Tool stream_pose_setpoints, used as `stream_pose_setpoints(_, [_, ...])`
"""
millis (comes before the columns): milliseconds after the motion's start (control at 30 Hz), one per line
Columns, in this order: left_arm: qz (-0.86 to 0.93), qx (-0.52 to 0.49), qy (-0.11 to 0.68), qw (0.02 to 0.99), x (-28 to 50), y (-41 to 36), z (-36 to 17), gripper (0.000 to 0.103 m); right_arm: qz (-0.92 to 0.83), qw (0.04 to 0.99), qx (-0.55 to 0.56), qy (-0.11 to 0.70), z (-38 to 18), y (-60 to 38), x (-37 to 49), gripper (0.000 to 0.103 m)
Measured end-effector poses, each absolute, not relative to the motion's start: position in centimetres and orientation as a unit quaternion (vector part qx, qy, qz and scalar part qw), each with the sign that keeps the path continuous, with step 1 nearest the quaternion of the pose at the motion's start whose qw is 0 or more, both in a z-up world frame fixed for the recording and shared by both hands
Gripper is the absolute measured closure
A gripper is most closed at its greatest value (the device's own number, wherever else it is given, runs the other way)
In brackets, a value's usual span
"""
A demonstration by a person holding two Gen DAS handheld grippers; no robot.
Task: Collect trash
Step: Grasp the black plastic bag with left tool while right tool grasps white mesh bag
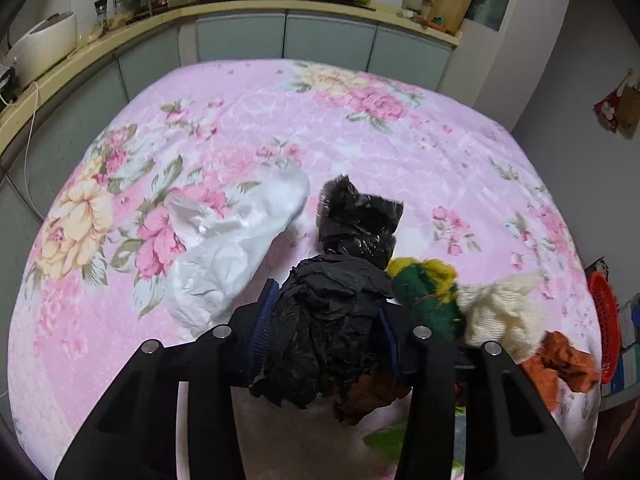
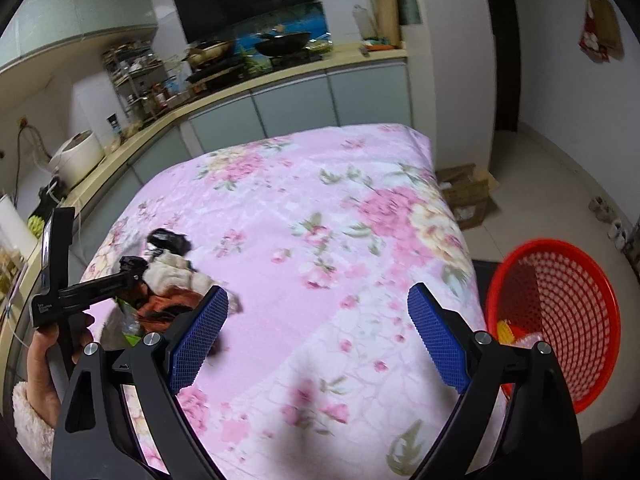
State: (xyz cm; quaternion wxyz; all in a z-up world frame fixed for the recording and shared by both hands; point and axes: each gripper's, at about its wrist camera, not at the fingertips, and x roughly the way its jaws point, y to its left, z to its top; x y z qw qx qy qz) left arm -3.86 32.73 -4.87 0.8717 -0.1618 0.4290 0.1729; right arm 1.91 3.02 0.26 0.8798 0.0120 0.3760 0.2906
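My left gripper point(image 1: 326, 312) is shut on a crumpled black plastic bag point(image 1: 324, 328) just above the pink floral tablecloth point(image 1: 360, 128). Beyond it lie a second black bag point(image 1: 360, 220), a white plastic bag point(image 1: 236, 248), a green and yellow yarn ball point(image 1: 428, 292), a cream yarn clump point(image 1: 500, 312) and orange paper point(image 1: 560, 368). My right gripper point(image 2: 316, 332) is open and empty over the table's near right part. A red mesh basket point(image 2: 568, 312) stands on the floor to its right, holding some yellow trash point(image 2: 506, 330). The left gripper also shows in the right wrist view point(image 2: 132, 268).
A kitchen counter point(image 1: 240, 12) with a rice cooker point(image 1: 44, 46), bottles and a wok runs behind the table. A cardboard box point(image 2: 468, 196) sits on the floor past the table's far right corner. A green wrapper point(image 2: 130, 320) lies by the trash pile.
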Motion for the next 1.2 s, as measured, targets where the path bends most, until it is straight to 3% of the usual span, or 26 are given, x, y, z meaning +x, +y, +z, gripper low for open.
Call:
stream_pose_setpoints(633, [0.178,-0.148,0.335,0.913,-8.6,33.2,1.8,0.06,0.415,0.817,-0.1,0.387,0.4,17.0,1.1,0.015])
stream_pose_setpoints(967, [0.171,-0.141,0.338,0.915,-8.7,33.2,1.5,0.06,0.427,0.78,-0.152,0.432,-2.9,20.2,1.7,0.058])
stream_pose_setpoints(1200, [0.166,-0.131,0.34,0.916,-8.3,32.2,1.2,0.06,0.414,0.796,-0.119,0.425,-1.9,17.7,2.2,0.065])
